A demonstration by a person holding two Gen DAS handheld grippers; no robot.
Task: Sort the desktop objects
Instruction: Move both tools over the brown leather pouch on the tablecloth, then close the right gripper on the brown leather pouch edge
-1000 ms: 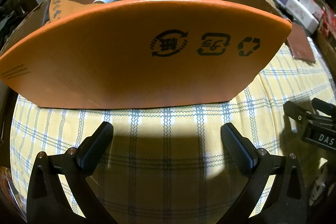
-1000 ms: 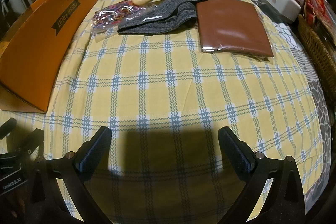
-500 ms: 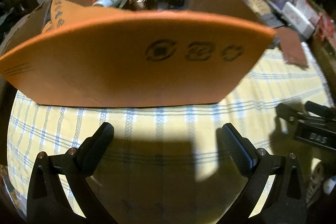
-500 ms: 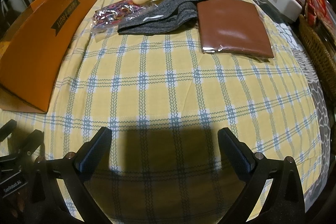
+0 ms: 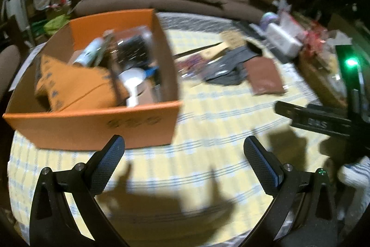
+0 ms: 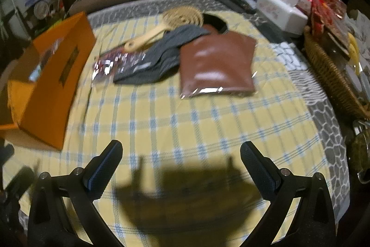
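Both views are smeared by motion blur, the left wrist view worst — the contents of the orange box point(image 5: 92, 129) read only as shapes: a pale bottle point(image 5: 89, 53), a clear jar of something dark point(image 5: 134, 48), a white object, an orange cloth with blue marks point(image 5: 69, 82). The printing on the box front is unreadable.

The left gripper point(image 5: 183, 152) has its jaws spread wide and holds nothing; the box stands just beyond its left fingertip, on the yellow checked cloth covering the counter point(image 5: 208, 112). The other gripper shows at that view's right edge, partly cut off.

The right gripper point(image 6: 181, 154) is likewise wide open and empty, above bare cloth. Well ahead of its jaws lie the loose things — a brown pouch point(image 6: 217, 64) to the right of centre, a grey garment point(image 6: 157, 57) touching its left side, a wooden hairbrush point(image 6: 161, 27) behind, partly under the garment, and a shiny packet of small coloured bits point(image 6: 108, 66), too blurred to identify.
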